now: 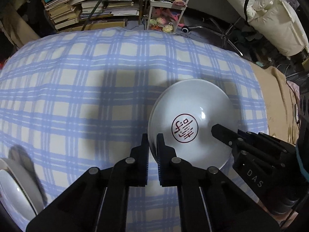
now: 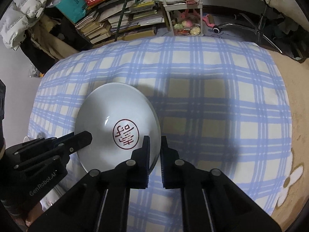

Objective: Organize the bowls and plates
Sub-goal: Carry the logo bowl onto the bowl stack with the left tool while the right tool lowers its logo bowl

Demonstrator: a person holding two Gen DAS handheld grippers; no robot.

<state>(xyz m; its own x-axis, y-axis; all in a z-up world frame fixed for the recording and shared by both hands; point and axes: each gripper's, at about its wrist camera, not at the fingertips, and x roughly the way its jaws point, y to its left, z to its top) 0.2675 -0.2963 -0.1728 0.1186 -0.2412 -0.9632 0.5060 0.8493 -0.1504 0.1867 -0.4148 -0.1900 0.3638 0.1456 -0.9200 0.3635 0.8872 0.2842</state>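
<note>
A white bowl point(image 1: 193, 104) with a red round seal on its bottom rests on the blue-and-cream checked blanket point(image 1: 87, 96). My left gripper point(image 1: 152, 138) is shut on the bowl's left rim, one finger inside and one outside. In the right wrist view the same bowl point(image 2: 115, 104) has its right rim pinched by my right gripper point(image 2: 155, 140). Each view shows a finger of the other gripper reaching into the bowl: the right one's finger point(image 1: 222, 133) and the left one's finger point(image 2: 83, 138).
More white dishes point(image 1: 17, 189) stand at the lower left of the blanket. Behind the bed are stacked books point(image 1: 92, 5), a white shelf point(image 1: 164, 3) with toys and a chair base point(image 1: 227, 32). A tan blanket point(image 2: 289, 106) lies to the right.
</note>
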